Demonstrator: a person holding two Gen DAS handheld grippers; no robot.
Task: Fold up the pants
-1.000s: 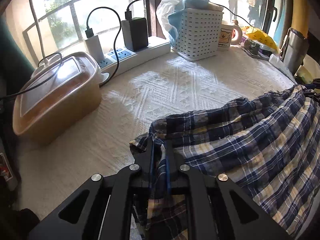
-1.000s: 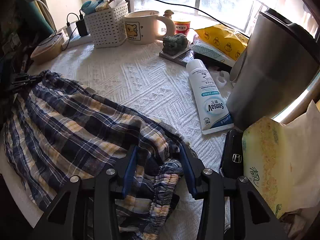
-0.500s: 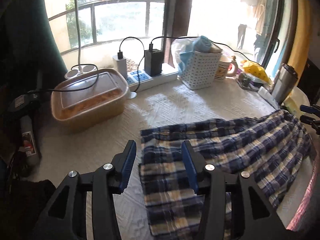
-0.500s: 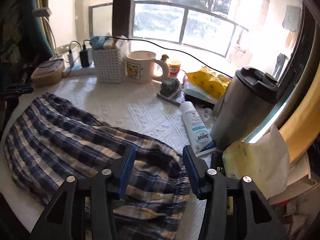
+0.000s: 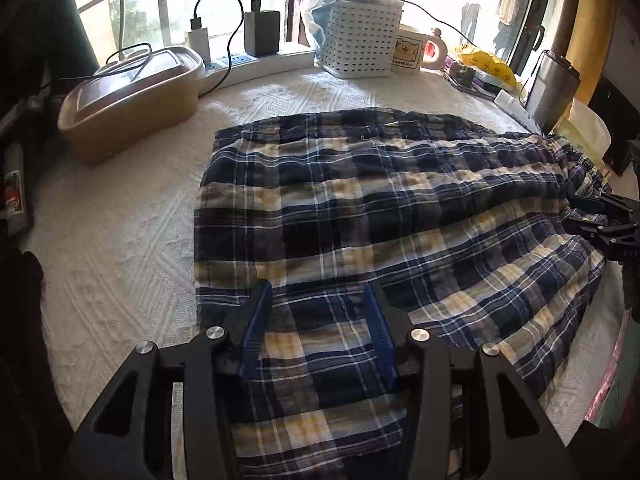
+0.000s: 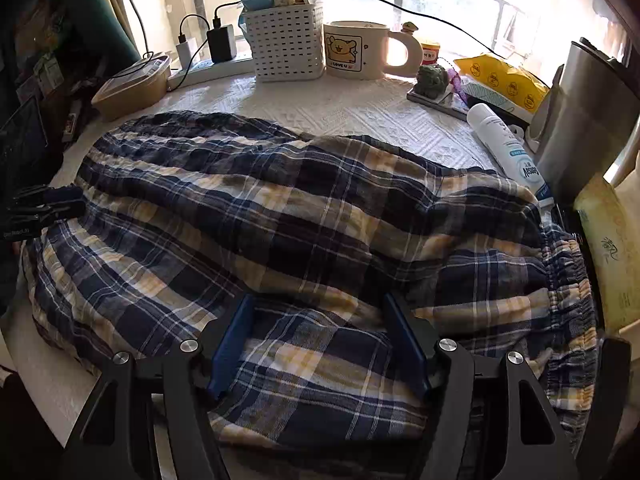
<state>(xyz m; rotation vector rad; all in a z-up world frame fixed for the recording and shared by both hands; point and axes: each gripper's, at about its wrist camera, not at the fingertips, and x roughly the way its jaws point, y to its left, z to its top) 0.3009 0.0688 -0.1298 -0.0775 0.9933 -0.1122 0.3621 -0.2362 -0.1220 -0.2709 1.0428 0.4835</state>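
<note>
pants [image 5: 380, 216]: plaid navy/yellow/white, lying spread on the white textured tablecloth [image 5: 120, 248], near the front edge of the table
long axis: runs left-right across the table, roughly parallel to the window
pointing: elastic waistband [image 6: 568, 280] at the right end, leg hems at the left end [image 5: 204, 216]
lay: folded lengthwise, mostly flat, some wrinkles and a raised ridge toward the waistband end
left gripper [image 5: 316, 324]: jaws spread wide, nothing between them, hovering over the hem end of the pants; contact with cloth cannot tell
right gripper [image 6: 324, 340]: jaws spread wide, holding nothing, over the waistband end near the front edge
behind pants: brown lidded container [image 5: 132, 96], power strip [image 5: 260, 64], white basket [image 6: 286, 44], bear mug [image 6: 360, 50]
right of pants: white tube [image 6: 508, 148] just beside the waistband end, steel flask [image 6: 588, 112]
</note>
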